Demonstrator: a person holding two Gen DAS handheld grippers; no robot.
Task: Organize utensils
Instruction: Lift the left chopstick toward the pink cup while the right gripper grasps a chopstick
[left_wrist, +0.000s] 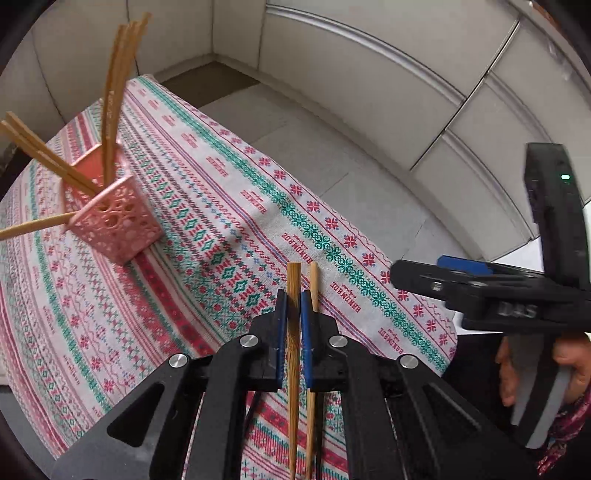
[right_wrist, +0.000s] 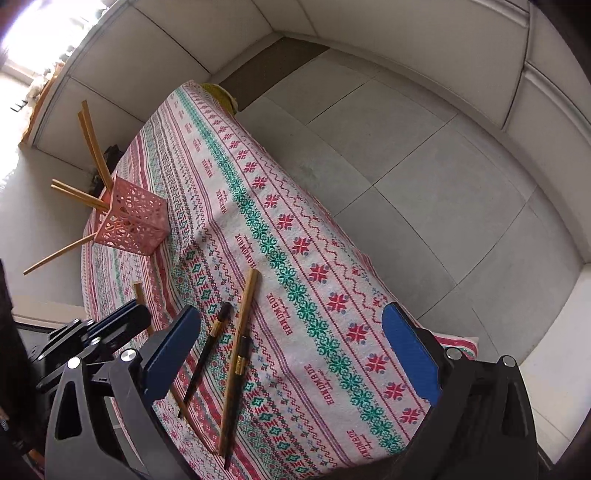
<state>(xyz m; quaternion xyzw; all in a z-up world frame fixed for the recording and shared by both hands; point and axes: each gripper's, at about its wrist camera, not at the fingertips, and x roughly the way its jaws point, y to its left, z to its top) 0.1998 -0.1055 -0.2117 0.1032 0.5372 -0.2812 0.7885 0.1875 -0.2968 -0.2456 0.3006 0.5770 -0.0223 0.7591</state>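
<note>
Left wrist view: the left gripper (left_wrist: 293, 314) has its jaws pinched on a bamboo chopstick (left_wrist: 293, 295), long axis running straight ahead, and the pink holder (left_wrist: 118, 225) sits well off to the front-left (already bristling with sticks). Right wrist view: the right gripper (right_wrist: 291, 354) hangs with jaws wide over the loose chopsticks (right_wrist: 236, 358) on the bench (right_wrist: 332, 258), so it's nearer those.

Around the pink basket (right_wrist: 131, 221), chopsticks (right_wrist: 92, 144) are fanning outward, blocking approach from above and its far side. Bare tablecloth (right_wrist: 295, 236) is lying open beside it, while loose chopsticks (right_wrist: 240, 350) are cluttering nearer cloth.
</note>
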